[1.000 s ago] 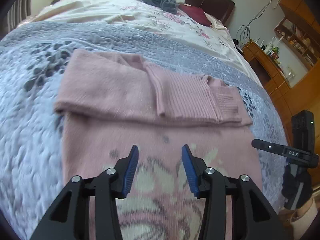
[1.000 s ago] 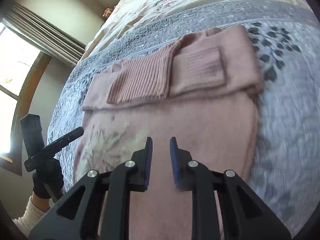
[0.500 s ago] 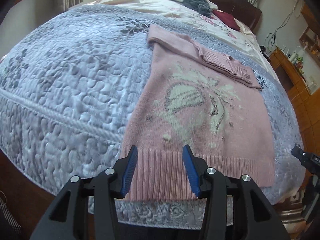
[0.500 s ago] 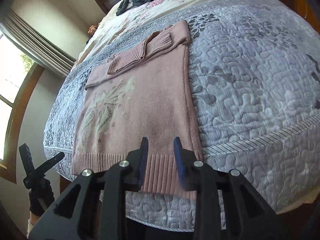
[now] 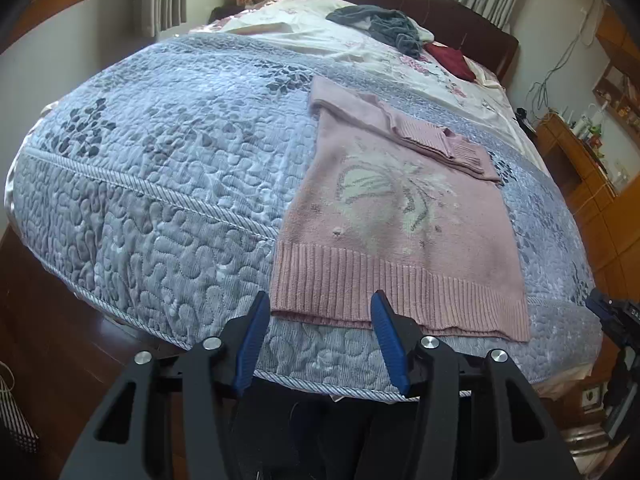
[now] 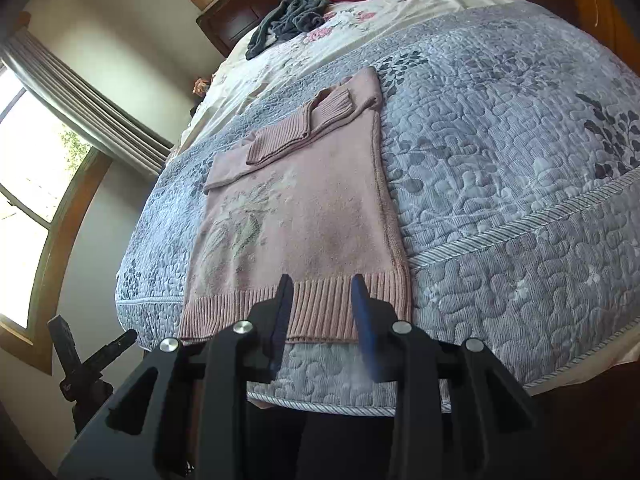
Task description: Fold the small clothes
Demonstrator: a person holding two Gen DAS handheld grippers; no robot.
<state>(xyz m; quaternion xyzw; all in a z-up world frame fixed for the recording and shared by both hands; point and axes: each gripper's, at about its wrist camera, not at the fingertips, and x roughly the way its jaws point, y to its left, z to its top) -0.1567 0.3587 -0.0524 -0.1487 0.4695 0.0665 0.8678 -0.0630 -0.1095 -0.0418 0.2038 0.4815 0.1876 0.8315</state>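
Quilted bed (image 5: 160,168): one pink sweater (image 5: 384,216), two claws agape.

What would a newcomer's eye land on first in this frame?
The pink sweater draws the eye: it lies flat on the blue-grey quilt with its sleeves folded across the top and its ribbed hem at the bed's near edge. Both open grippers, left and right, hang at that hem, holding nothing. Farther back, a grey garment lies crumpled on the floral sheet.
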